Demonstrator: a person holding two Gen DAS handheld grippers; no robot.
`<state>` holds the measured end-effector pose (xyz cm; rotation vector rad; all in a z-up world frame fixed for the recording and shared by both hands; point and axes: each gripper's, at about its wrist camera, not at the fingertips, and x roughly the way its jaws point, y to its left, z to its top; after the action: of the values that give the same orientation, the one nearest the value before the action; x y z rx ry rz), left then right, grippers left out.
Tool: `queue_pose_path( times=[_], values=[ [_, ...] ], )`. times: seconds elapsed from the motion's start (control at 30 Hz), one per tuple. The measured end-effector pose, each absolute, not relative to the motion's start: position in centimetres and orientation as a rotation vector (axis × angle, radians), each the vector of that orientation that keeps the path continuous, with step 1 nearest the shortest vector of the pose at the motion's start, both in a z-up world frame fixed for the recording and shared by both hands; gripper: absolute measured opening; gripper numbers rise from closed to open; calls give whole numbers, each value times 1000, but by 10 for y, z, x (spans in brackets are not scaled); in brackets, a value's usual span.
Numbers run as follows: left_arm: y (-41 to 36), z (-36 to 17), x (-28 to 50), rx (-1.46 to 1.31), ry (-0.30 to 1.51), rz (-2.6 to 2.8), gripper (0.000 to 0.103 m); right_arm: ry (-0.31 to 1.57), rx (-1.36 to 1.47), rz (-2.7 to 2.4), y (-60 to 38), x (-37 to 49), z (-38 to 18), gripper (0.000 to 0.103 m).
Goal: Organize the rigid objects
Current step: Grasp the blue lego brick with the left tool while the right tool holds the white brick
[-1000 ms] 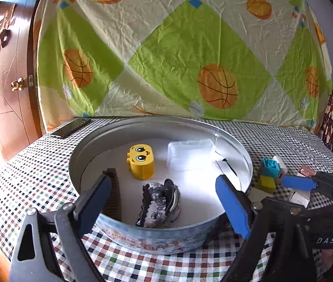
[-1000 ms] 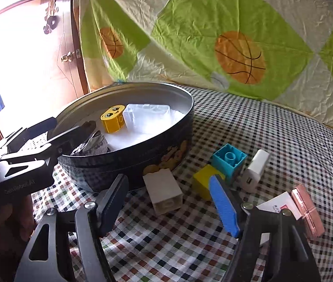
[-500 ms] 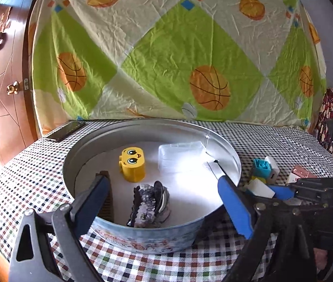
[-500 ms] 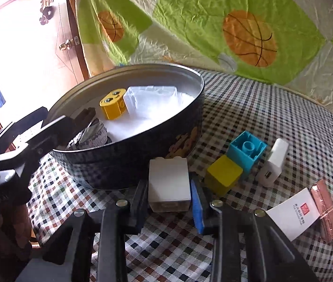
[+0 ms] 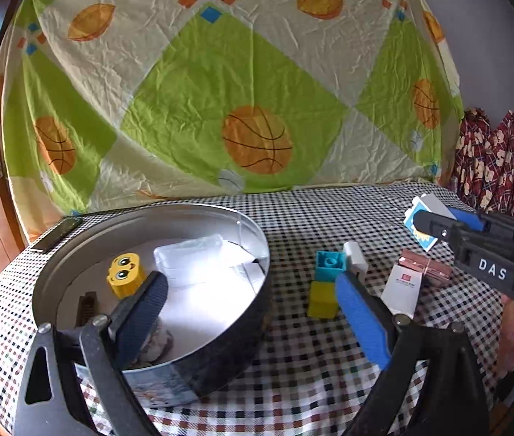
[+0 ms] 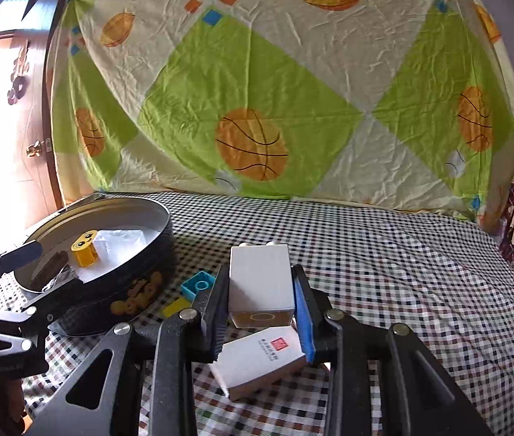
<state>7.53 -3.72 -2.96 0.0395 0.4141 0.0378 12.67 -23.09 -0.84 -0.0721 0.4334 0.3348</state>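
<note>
My right gripper (image 6: pixel 260 292) is shut on a white toy block (image 6: pixel 258 276) and holds it above the checked tablecloth. The left wrist view shows the same white block (image 5: pixel 433 214) raised at the right. My left gripper (image 5: pixel 253 316) is open and holds nothing, its left finger over the round metal tin (image 5: pixel 220 356). Inside the tin lie a yellow face block (image 5: pixel 124 278), a clear plastic box (image 5: pixel 191 259) and a dark comb (image 5: pixel 88 307). A teal block (image 5: pixel 329 265), a yellow block (image 5: pixel 324 299) and a white charger (image 5: pixel 355 258) lie on the cloth beside the tin.
A white card box (image 6: pixel 260 359) lies under my right gripper, with a pink case (image 5: pixel 425 267) near it. A dark phone (image 5: pixel 57 234) lies behind the tin. A basketball-print sheet (image 5: pixel 257 109) hangs at the back. A wooden door (image 6: pixel 28 127) stands at the left.
My right gripper closed on the white block and lifted it off the cloth. My left gripper stayed open and moved right, so the tin now sits left of it.
</note>
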Motion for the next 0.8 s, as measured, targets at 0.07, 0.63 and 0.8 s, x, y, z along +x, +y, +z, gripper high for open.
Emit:
queue_pose_path(
  times=[0.07, 0.63, 0.8],
  values=[
    [-49, -30, 81, 53, 427, 15, 95, 437, -61, 316, -236, 134, -9, 34],
    [-95, -52, 169, 83, 638, -141, 59, 467, -1, 268, -254, 151, -20, 34],
    [-93, -54, 178, 93, 652, -113, 55, 468, 3, 268, -254, 152, -19, 34]
  ],
)
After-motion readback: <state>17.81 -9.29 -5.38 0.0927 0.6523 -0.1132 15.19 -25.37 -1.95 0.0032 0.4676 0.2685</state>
